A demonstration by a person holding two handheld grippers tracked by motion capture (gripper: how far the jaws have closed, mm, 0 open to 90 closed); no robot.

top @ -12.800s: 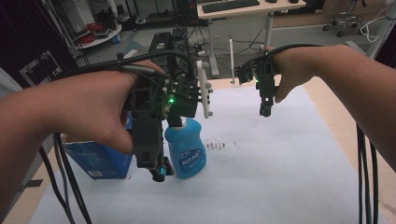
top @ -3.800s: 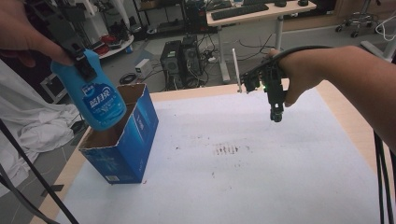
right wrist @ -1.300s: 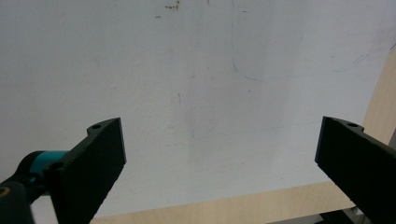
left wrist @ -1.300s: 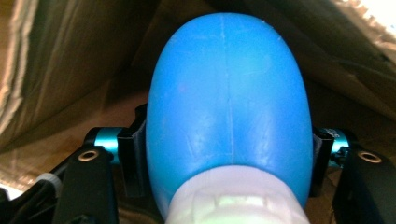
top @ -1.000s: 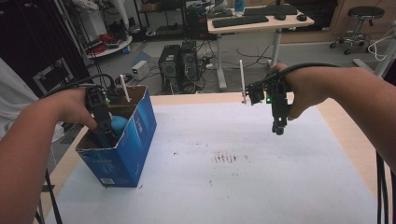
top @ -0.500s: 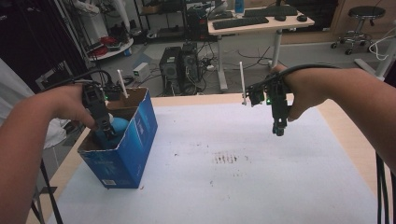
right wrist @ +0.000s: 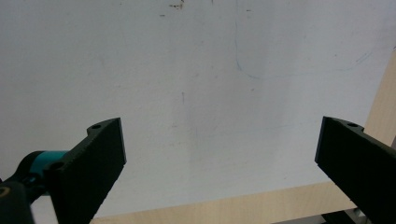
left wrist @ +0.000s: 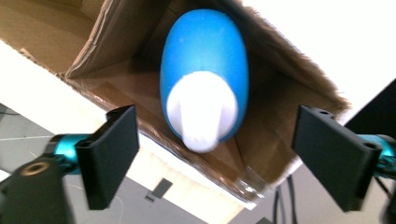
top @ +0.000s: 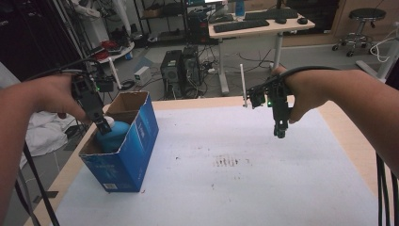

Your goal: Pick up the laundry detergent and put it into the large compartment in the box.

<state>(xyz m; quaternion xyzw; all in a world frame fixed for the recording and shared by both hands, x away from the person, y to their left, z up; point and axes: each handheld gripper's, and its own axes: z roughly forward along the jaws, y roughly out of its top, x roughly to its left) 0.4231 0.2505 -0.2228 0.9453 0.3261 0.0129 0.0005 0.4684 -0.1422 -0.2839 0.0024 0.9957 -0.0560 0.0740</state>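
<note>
Blue bottle [left wrist: 204, 60] with white cap [left wrist: 201, 112], standing upright inside the blue cardboard box [top: 123, 155], cap uppermost. Left gripper view: brown box interior, cap end-on. High view: box at the table's [top: 244, 188] left edge. Left gripper [top: 102, 126] released above the cap, jaws just opened. Right gripper [top: 280, 133] released, over bare table.

The box [top: 123, 141] stands on the worktop [top: 226, 179] at its left edge — the bottle [top: 113, 135] sits inside it, apparently upright. The left claw [top: 104, 126] hangs just above the bottle, over the box's opening. The right claw [top: 279, 133] hangs well right of the box, over bare worktop.
</note>
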